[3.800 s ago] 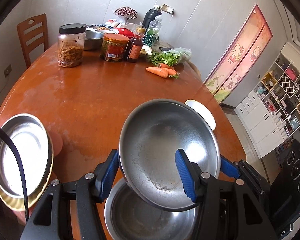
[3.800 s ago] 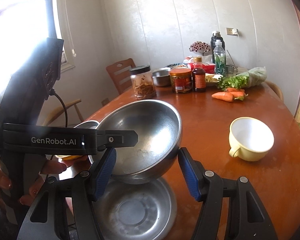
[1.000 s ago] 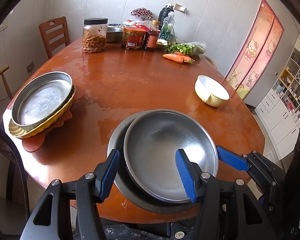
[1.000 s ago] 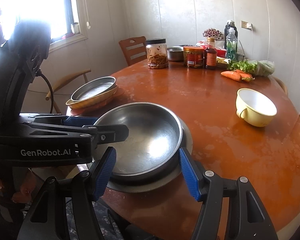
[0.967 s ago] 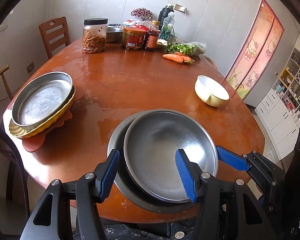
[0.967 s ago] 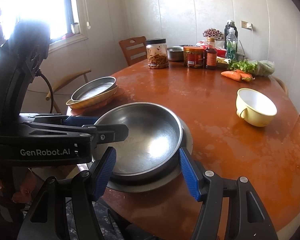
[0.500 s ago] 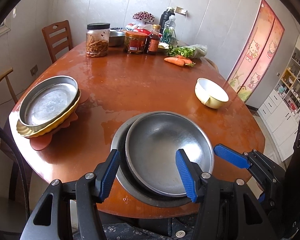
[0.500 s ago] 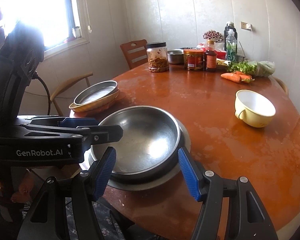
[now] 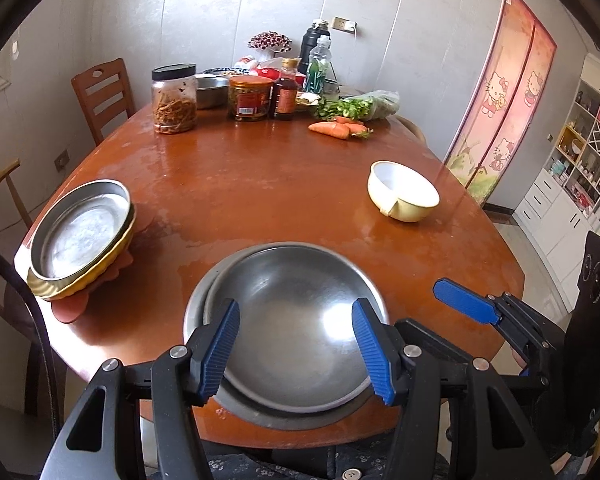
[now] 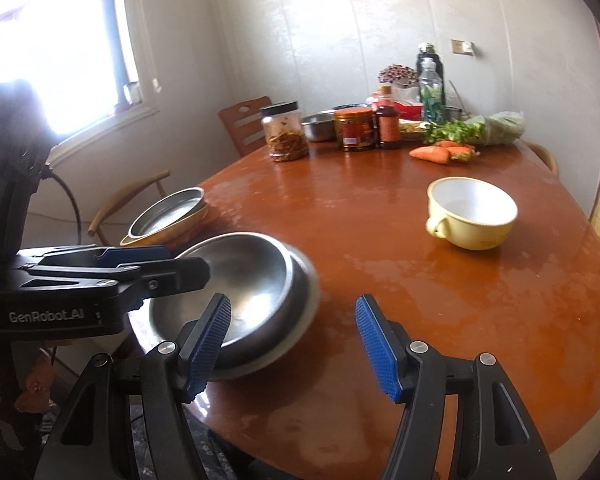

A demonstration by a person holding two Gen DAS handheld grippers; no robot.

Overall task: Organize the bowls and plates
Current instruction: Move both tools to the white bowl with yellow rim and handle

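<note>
**Steel bowls nested at the near edge of a round wooden table**

A round reddish wooden table [image 9: 260,184] stands in a pale-walled dining room, with a window at the left in the right wrist view. At its near edge a steel bowl [image 9: 300,332] sits nested inside a wider steel bowl [image 9: 196,312] whose rim shows around it. The left gripper [image 9: 296,344] hangs over this pair with its blue pads spread and nothing between them; the pads stand clear of the bowl's rim. The right gripper [image 10: 292,340] is just to the right of the bowls, its jaws likewise apart and empty, over bare tabletop.

To the left, near the table's edge, a steel plate [image 9: 80,232] lies in a yellow dish [image 9: 96,276] on a reddish mat [image 9: 72,308]. To the right and farther back stands a cream handled bowl [image 9: 404,196], well apart from the steel pair. Along the far side are a jar [image 9: 174,100], a red-lidded jar [image 9: 250,98], a sauce bottle [image 9: 286,92], carrots [image 9: 332,128] and greens [image 9: 356,106]. A wooden chair [image 9: 104,96] stands behind.
</note>
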